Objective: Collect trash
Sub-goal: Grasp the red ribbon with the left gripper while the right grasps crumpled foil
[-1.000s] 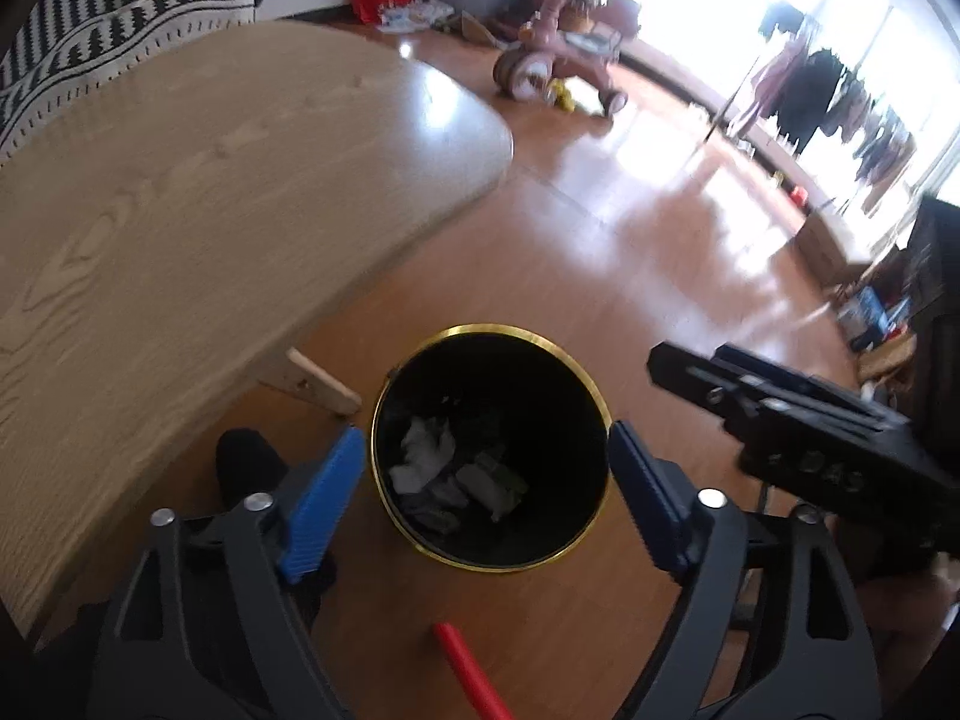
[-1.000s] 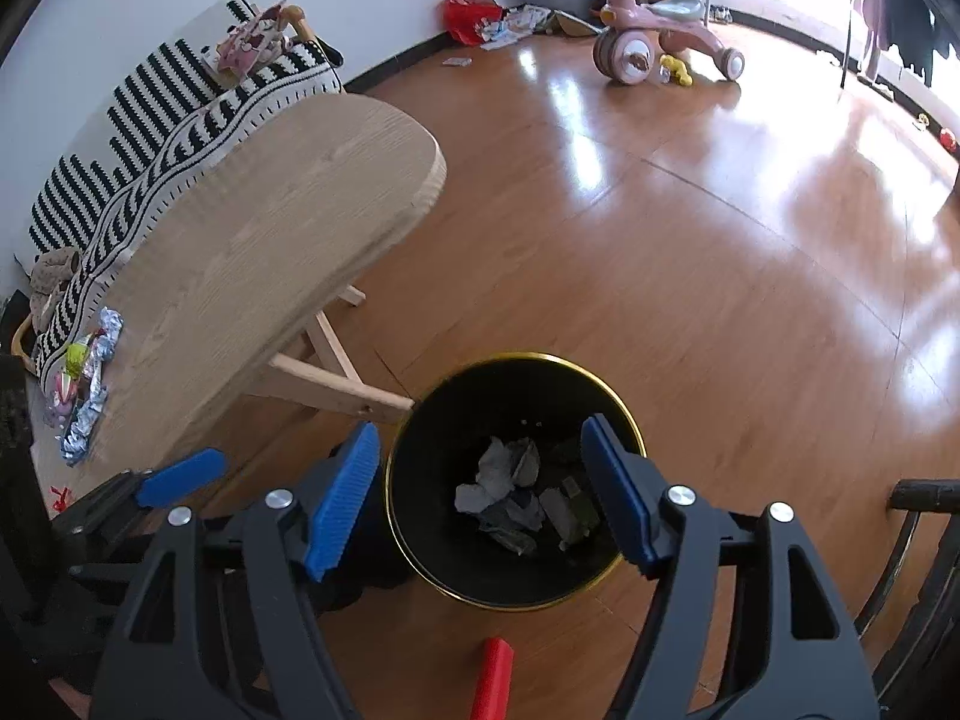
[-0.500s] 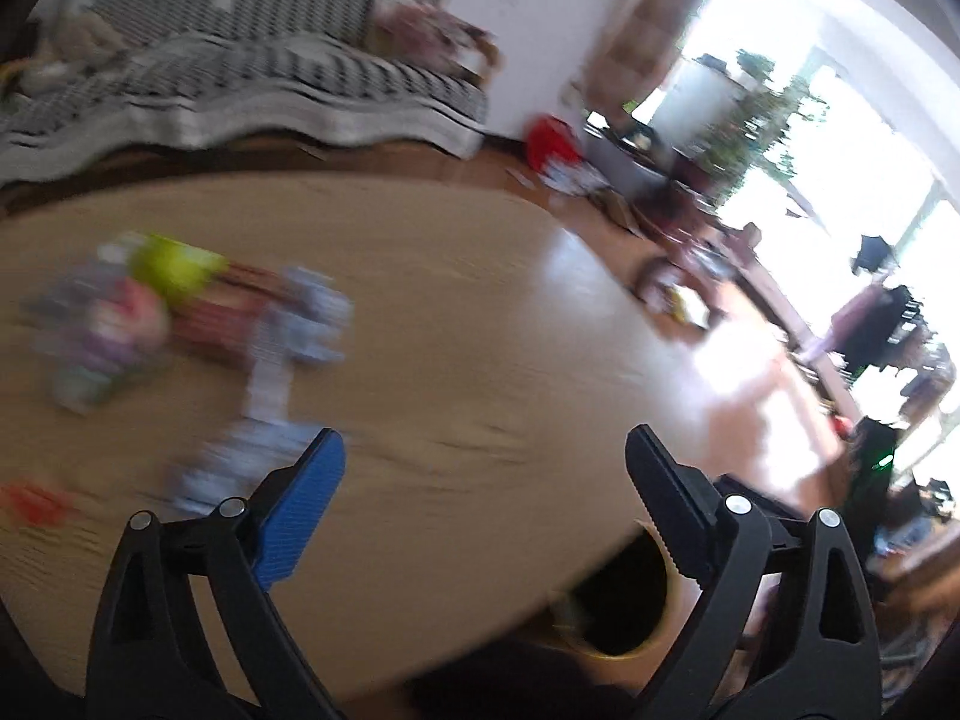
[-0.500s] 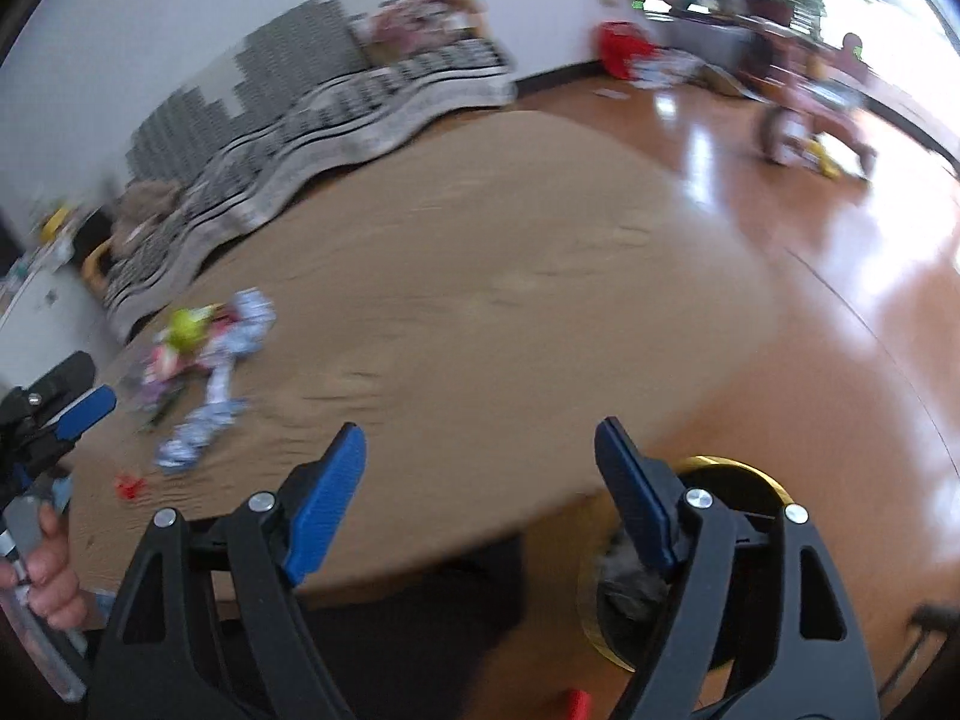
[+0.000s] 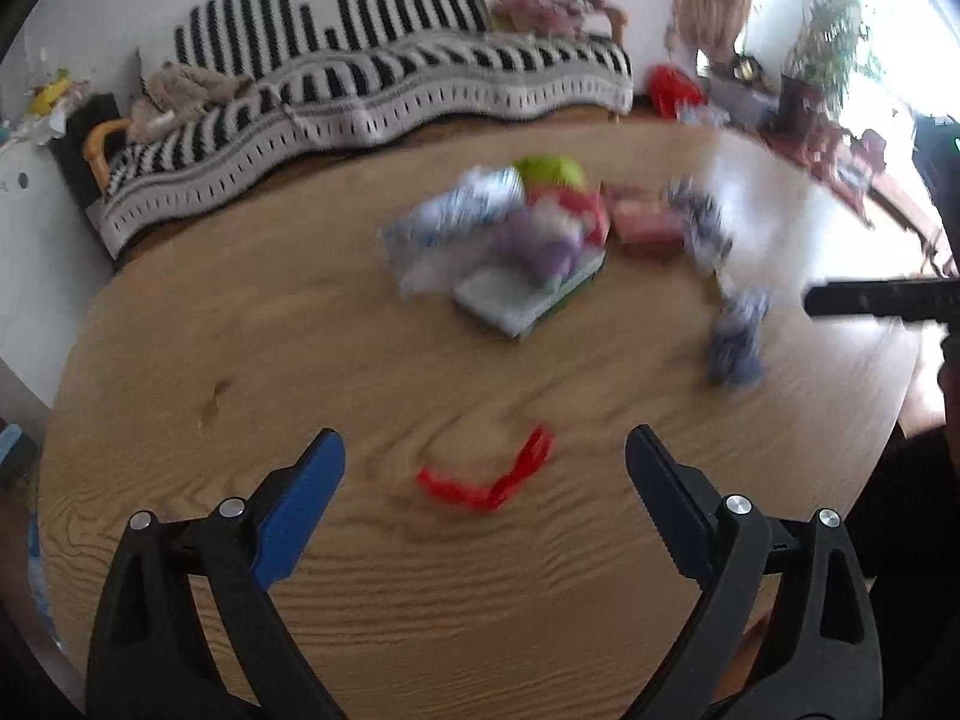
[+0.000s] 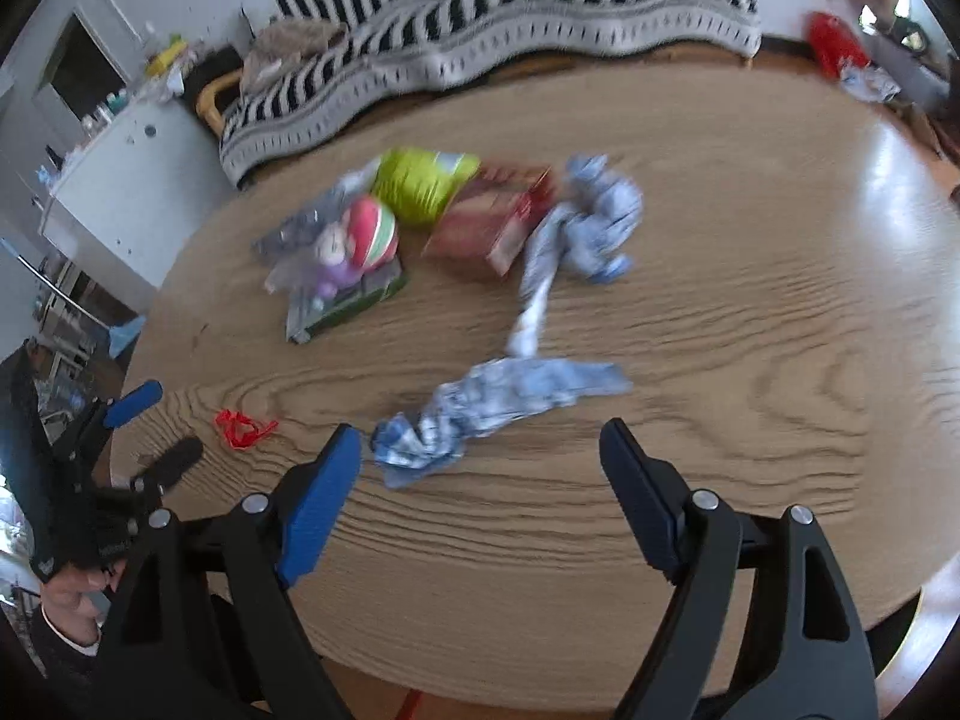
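Daylight floods in from the blown-out window (image 5: pixel 840 30) at upper right on my left feed. White glare patch on the oval pale wooden table (image 6: pixel 900 192). Motion blur smears the trash pile (image 5: pixel 528 240); gripper fingers stay sharp. Heavy fisheye bending, black vignette corners.

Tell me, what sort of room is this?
Probably a home living room: a sofa under a striped throw stands behind a wooden table strewn with wrappers, and a potted plant sits by a bright window.
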`<state>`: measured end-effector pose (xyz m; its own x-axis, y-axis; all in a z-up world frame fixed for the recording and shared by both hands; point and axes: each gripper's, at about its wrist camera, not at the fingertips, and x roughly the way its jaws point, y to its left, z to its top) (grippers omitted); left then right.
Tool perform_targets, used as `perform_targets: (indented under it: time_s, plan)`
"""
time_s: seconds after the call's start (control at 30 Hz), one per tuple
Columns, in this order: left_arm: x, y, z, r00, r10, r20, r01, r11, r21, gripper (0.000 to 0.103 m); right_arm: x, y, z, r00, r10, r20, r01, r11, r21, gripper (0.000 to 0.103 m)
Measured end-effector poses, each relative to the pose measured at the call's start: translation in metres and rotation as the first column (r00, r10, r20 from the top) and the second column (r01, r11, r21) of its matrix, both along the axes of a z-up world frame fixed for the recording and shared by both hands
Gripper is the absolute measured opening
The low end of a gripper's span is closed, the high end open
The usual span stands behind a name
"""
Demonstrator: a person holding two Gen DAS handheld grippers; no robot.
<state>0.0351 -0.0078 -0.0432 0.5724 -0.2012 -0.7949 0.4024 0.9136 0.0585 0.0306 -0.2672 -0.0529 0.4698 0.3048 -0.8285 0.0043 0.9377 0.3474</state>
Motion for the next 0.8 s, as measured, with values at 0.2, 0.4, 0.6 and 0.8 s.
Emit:
perform_targets:
  time_s: [0.2, 0.4, 0.6, 0.8]
  plan:
    - [0.002, -0.002, -0.033, 0.994, -0.099, -0.038, 0.103, 0.989, 0.109, 0.092, 0.013, 0.011, -0.026, 0.997, -0.012, -0.078, 0.015, 0.999, 0.038, 0.079]
    - [0.015, -0.018, -0.046, 0.991, -0.122, -0.059, 0.129, 0.984, 0.125, 0.092, 0.019, 0.019, -0.033, 0.995, -0.005, -0.098, 0.009, 0.999, 0.034, 0.079]
    - [0.019, -0.020, -0.046, 0.989, -0.107, -0.100, 0.111, 0.993, 0.040, 0.069, 0.024, 0.026, -0.036, 0.996, -0.006, -0.094, 0.006, 1.000, 0.000, 0.079]
    - [0.008, -0.031, -0.043, 0.984, -0.128, -0.128, 0.135, 0.990, 0.048, 0.041, 0.020, 0.043, -0.035, 0.996, 0.057, -0.073, -0.062, 0.996, -0.065, 0.039]
